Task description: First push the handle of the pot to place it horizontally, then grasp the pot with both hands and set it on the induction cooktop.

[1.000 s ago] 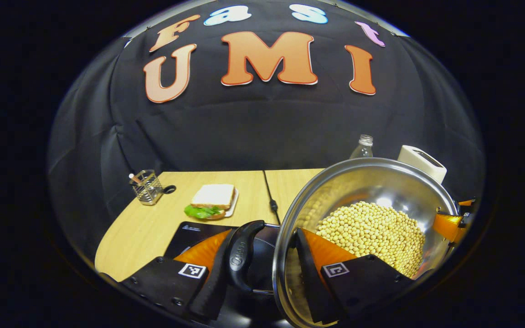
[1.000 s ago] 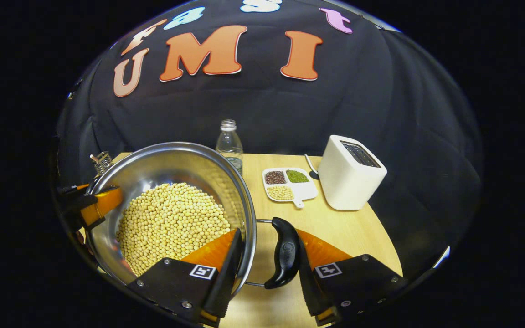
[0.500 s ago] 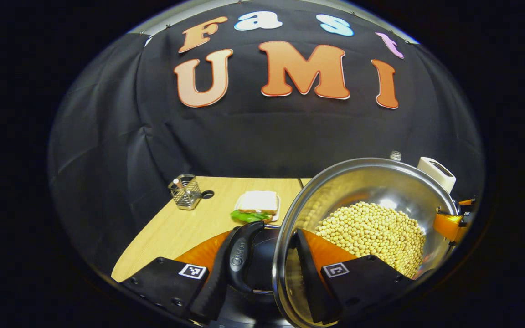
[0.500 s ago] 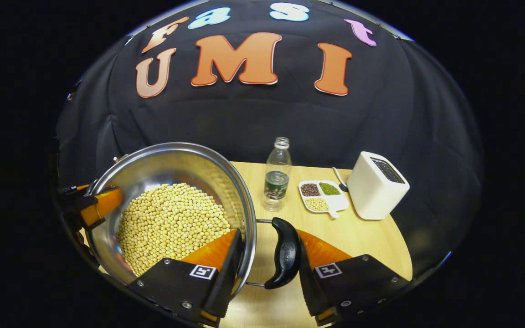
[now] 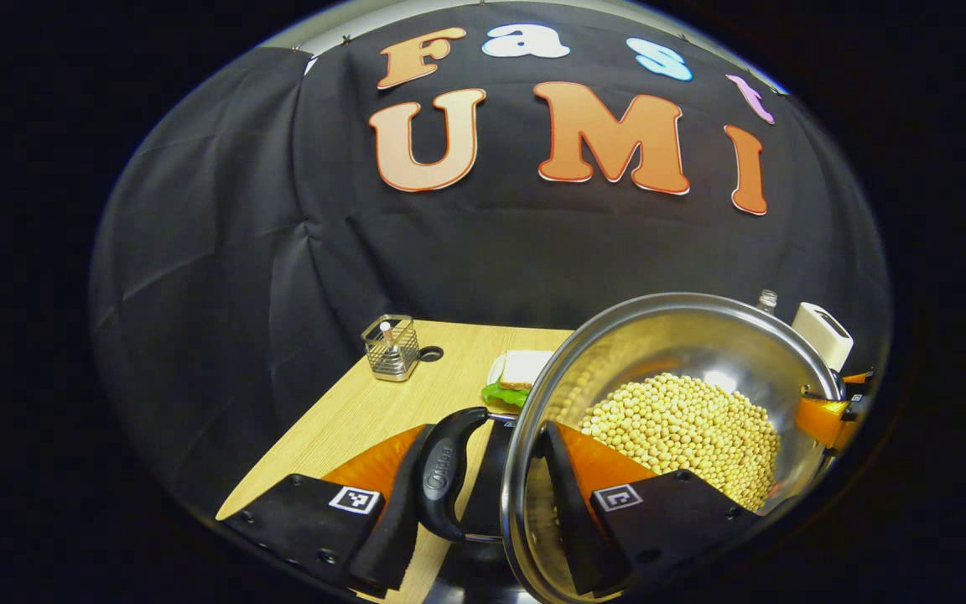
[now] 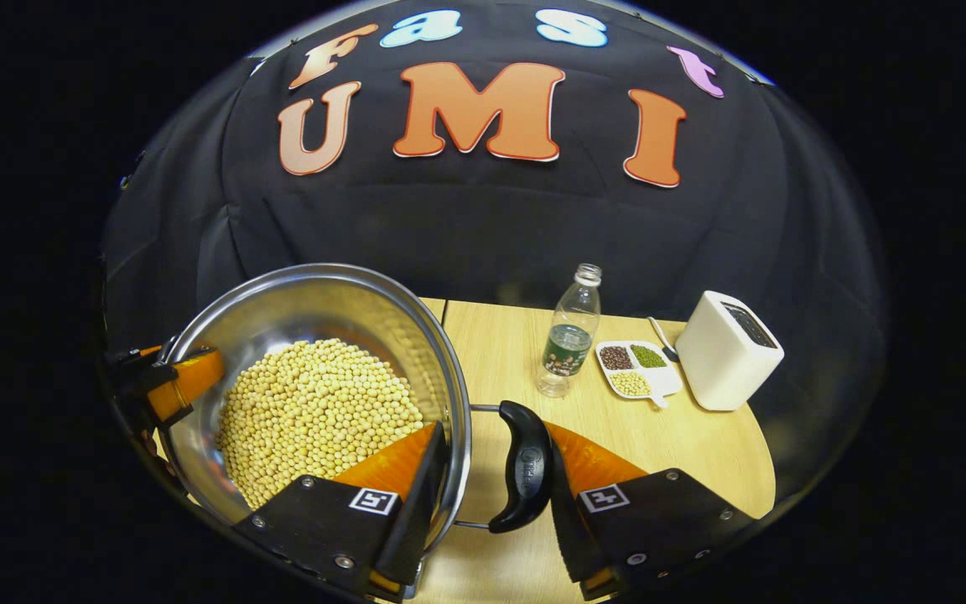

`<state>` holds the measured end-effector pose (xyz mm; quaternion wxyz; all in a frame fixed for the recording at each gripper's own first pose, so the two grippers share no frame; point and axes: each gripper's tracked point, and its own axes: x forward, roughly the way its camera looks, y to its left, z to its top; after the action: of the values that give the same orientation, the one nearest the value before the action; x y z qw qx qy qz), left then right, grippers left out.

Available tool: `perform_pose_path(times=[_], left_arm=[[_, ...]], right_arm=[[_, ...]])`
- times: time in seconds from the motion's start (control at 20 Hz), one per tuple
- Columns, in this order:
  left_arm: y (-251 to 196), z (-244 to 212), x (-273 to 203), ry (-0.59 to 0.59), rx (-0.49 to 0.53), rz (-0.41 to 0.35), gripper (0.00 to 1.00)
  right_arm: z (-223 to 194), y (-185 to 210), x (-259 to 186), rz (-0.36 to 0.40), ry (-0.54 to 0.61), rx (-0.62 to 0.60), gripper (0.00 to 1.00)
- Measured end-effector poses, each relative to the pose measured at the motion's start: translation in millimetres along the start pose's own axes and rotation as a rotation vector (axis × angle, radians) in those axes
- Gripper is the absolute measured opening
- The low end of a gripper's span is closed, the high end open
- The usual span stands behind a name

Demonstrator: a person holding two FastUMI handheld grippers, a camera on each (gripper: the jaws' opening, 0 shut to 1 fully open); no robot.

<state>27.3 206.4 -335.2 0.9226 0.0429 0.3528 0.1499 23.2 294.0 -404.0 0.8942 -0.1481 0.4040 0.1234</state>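
Note:
A steel pot [image 5: 684, 335] full of soybeans [image 5: 684, 428] is held between both grippers. My left gripper [image 5: 487, 428] is shut on its black side handle [image 5: 445, 470], one finger outside the handle and the other inside the rim. Through the handle gap I see the dark induction cooktop [image 5: 483, 503] just below. My right gripper [image 6: 493, 428] clamps the opposite handle [image 6: 525, 474] and the pot [image 6: 307, 306] wall the same way. Each gripper also appears across the pot: the right gripper [image 5: 827, 415], the left gripper [image 6: 173, 386].
On the wooden table [image 6: 500, 352] stand a wire holder [image 5: 391, 348] and a sandwich on a plate [image 5: 521, 373] at the left side. A plastic bottle [image 6: 568, 335], a divided dish of beans [image 6: 638, 369] and a white toaster [image 6: 730, 361] stand to the right.
Both grippers have carried the pot leftward. The sandwich now sits partly behind the pot's rim, and the bottle, dish and toaster have drifted right in the right gripper view. Both grips are unchanged.

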Motion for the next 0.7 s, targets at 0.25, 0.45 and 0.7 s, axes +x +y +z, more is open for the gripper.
perform_pose_path(times=[0.25,0.45,0.7], left_arm=[[1.6,3.3,-6.8,0.017,-0.011,0.021,0.78],[0.8,5.1,-0.8,0.05,-0.017,0.026,0.78],[0.5,3.8,5.2,0.093,-0.021,0.025,0.78]], right_arm=[[-1.1,19.2,13.1,0.016,0.012,-0.005,0.64],[-10.6,23.1,27.1,0.018,0.042,-0.002,0.64],[-20.5,25.3,41.3,0.018,0.074,-0.003,0.65]])
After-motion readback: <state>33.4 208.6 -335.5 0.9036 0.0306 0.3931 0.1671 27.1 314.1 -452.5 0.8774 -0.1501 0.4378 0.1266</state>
